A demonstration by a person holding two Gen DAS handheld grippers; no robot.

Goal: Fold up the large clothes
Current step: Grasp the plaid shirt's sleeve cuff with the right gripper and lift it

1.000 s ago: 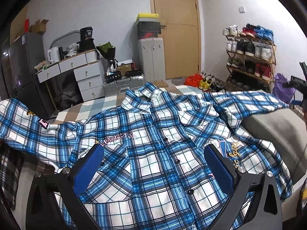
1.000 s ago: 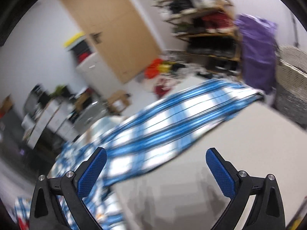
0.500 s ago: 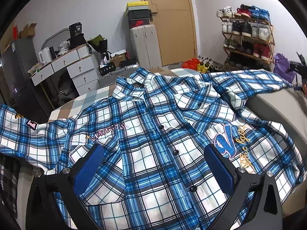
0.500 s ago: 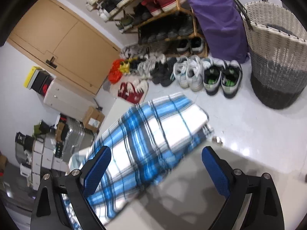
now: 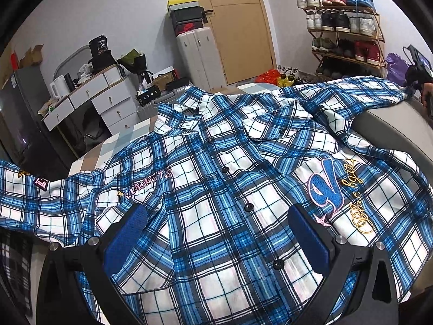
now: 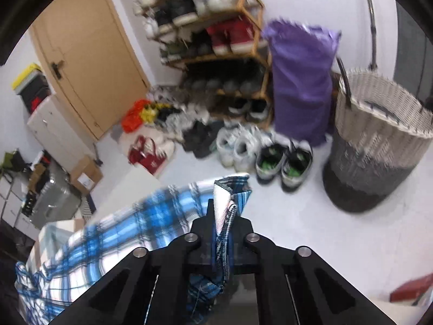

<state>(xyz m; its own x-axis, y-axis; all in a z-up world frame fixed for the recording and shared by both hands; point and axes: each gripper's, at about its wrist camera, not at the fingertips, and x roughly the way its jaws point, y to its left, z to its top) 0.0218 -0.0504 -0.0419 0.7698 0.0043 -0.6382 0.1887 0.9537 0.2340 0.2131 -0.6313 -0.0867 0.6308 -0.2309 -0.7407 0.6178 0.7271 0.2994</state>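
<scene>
A large blue and white plaid shirt (image 5: pixel 216 178) lies face up and buttoned on a grey bed, sleeves spread to both sides. My left gripper (image 5: pixel 216 233) is open and hovers just above the shirt's lower front, empty. My right gripper (image 6: pixel 223 216) is shut on the cuff end of the shirt's right sleeve (image 6: pixel 230 197); the sleeve trails back to the left in that view (image 6: pixel 113 233). In the left wrist view the right gripper (image 5: pixel 416 75) shows at the far right by the sleeve end (image 5: pixel 389 92).
A shoe rack (image 6: pixel 211 40), a purple bag (image 6: pixel 300 86) and a wicker basket (image 6: pixel 379 146) stand beyond the bed's right side, with shoes on the floor. A drawer unit (image 5: pixel 89 100), a suitcase and a door (image 5: pixel 238 21) stand behind the bed.
My right gripper has closed on the sleeve cuff, which lay flat between its open jaws before. My left gripper has moved lower and closer over the shirt front.
</scene>
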